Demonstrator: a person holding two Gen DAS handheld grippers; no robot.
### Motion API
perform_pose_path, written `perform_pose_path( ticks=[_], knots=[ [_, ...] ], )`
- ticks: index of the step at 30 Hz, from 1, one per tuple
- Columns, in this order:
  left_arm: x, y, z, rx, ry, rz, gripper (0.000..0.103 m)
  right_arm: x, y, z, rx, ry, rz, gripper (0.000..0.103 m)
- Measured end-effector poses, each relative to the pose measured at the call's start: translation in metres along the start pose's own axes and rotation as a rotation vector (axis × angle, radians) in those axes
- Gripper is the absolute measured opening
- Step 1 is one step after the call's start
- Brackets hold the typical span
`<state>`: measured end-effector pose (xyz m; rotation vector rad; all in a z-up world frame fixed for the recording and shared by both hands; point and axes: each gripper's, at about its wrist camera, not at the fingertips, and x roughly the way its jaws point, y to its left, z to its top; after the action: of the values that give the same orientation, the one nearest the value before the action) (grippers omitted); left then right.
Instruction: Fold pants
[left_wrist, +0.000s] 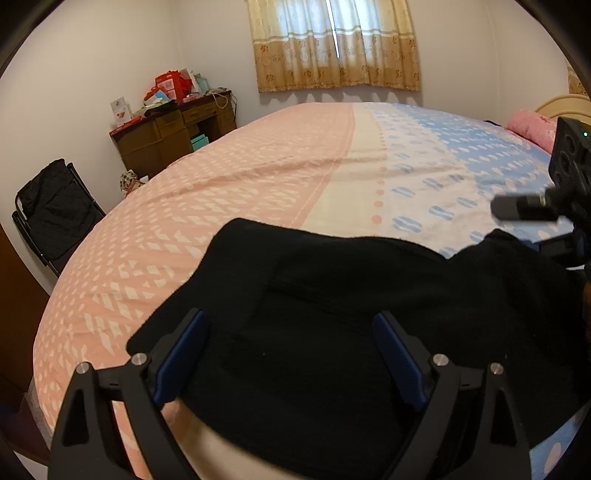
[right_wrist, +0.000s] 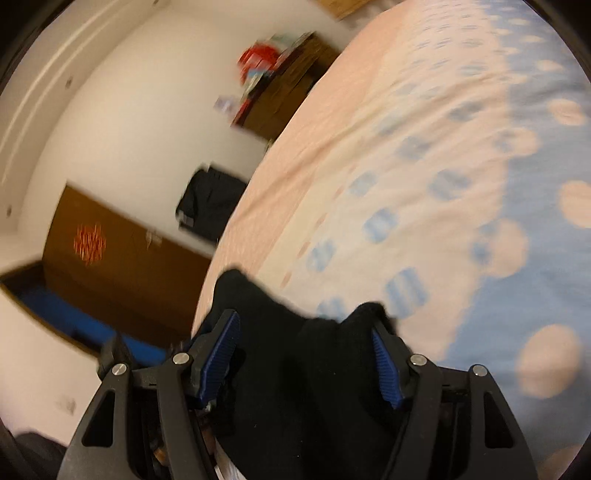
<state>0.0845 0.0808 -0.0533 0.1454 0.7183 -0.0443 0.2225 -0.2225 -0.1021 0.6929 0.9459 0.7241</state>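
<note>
Left claw (left_wrist: 291, 354): matte black frame, angular linkage arms with triangular cut-outs, round silver screws at the pivots. Fingers (left_wrist: 399, 360) faced with dark blue pads. Right claw (right_wrist: 306, 358): same black build, same silver pivot screws, blue pads finely ribbed across the face. Seen from the left wrist view, a black boxy housing with round recesses and a small green light, plus a short black cylinder jutting sideways.
</note>
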Motion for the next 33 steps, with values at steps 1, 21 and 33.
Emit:
perform_pose_path(
  ticks=[1, 21, 33],
  knots=[
    [0.000, 0.000, 0.000, 0.000, 0.000, 0.000, 0.094, -0.007, -0.002, 0.001, 0.001, -0.039, -0.028, 0.068],
    [0.000, -0.002, 0.000, 0.009, -0.003, 0.019, 0.095, 0.004, 0.047, -0.041, -0.534, 0.062, -0.584, 0.010],
    [0.000, -0.002, 0.002, 0.002, -0.003, 0.023, 0.095, -0.083, -0.010, -0.030, -0.075, -0.226, -0.540, 0.001]
  ],
)
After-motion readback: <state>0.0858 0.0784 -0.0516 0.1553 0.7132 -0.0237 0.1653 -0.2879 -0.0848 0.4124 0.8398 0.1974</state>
